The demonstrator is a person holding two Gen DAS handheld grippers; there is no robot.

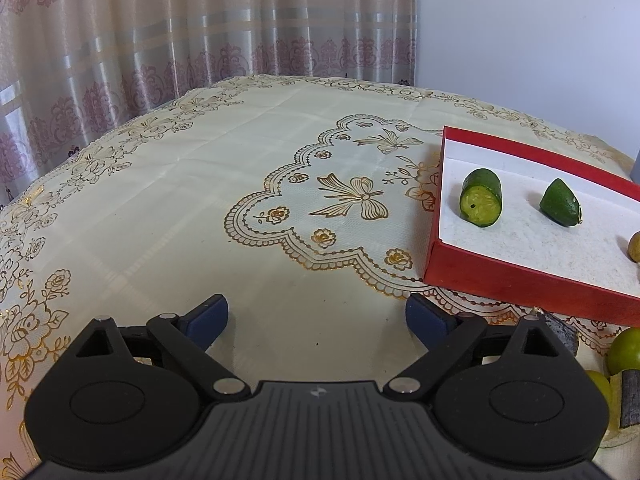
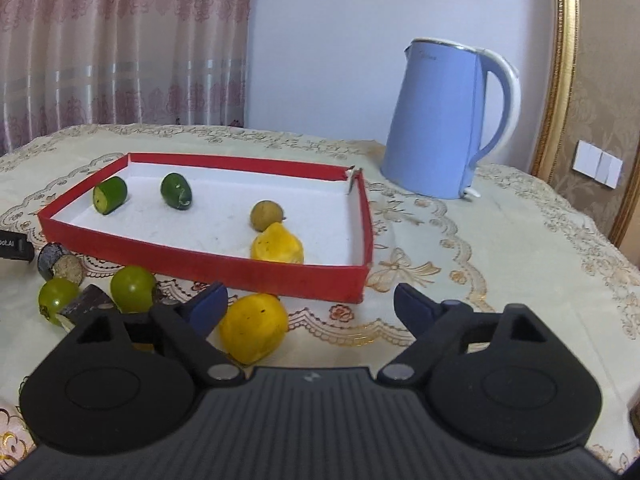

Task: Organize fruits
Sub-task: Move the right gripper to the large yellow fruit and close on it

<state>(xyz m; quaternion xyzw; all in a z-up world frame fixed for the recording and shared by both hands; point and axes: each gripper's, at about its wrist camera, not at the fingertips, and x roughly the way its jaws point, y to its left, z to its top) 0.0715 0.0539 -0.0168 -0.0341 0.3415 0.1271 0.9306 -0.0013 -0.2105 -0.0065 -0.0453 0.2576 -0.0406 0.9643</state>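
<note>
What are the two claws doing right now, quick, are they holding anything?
Left claw: open, holding nothing, only tablecloth between its fingers.
Right claw: open, holding nothing; the yellow fruit lies on the cloth by its left finger, not gripped.

I see a red box (image 2: 208, 268) lined white, green cucumber pieces (image 2: 109, 195) inside, a yellow lemon (image 2: 254, 328) at my six o'clock, a pale-blue kettle (image 2: 440, 120), and gold-flowered cream tablecloth (image 1: 180, 184).
</note>
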